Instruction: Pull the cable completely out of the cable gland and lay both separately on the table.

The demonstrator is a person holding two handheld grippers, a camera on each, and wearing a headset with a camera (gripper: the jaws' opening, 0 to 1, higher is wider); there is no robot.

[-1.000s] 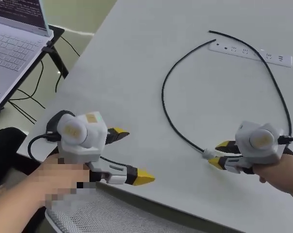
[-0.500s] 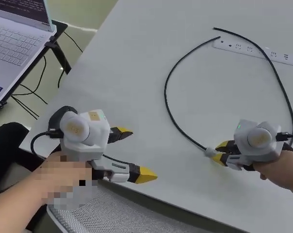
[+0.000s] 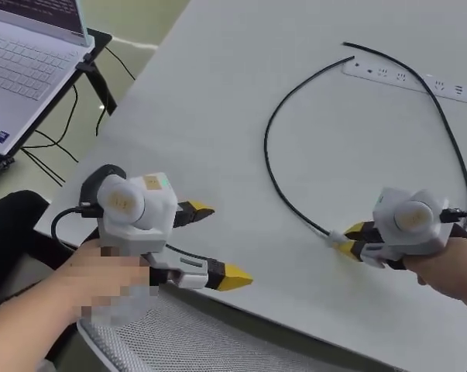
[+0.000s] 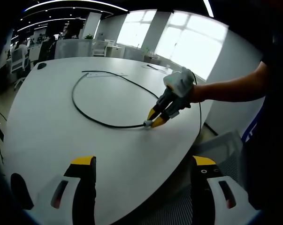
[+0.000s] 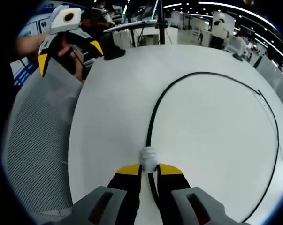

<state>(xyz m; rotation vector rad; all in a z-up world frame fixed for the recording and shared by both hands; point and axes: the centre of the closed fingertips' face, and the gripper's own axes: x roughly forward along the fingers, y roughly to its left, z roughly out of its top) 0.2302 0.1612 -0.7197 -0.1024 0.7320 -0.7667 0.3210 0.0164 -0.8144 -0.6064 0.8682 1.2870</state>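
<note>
The right hand-held gripper [image 3: 349, 238] was seen low over the surface [image 3: 218, 116], close to its near edge, with its yellow-tipped jaws drawn narrowly together on the black cable [image 3: 268, 151]. In the right gripper view the cable was seen running between the two jaws, and the white cable gland [image 5: 149, 158] was seated on the cable just ahead of the jaw tips, resting on the surface. From the gland the cable was laid out in a wide loop across the surface towards the far edge, where its end was found beside a white power strip [image 3: 411, 81]; a second run curved back along the right side towards the near edge. The left hand-held gripper [image 3: 218, 242] was held at the near left edge of the surface, well apart from the gland, with its jaws spread wide and nothing between them. A laptop [image 3: 24, 70] was set on a stand beyond the left edge, and a mesh chair back [image 3: 163, 333] was visible below the near edge.
</note>
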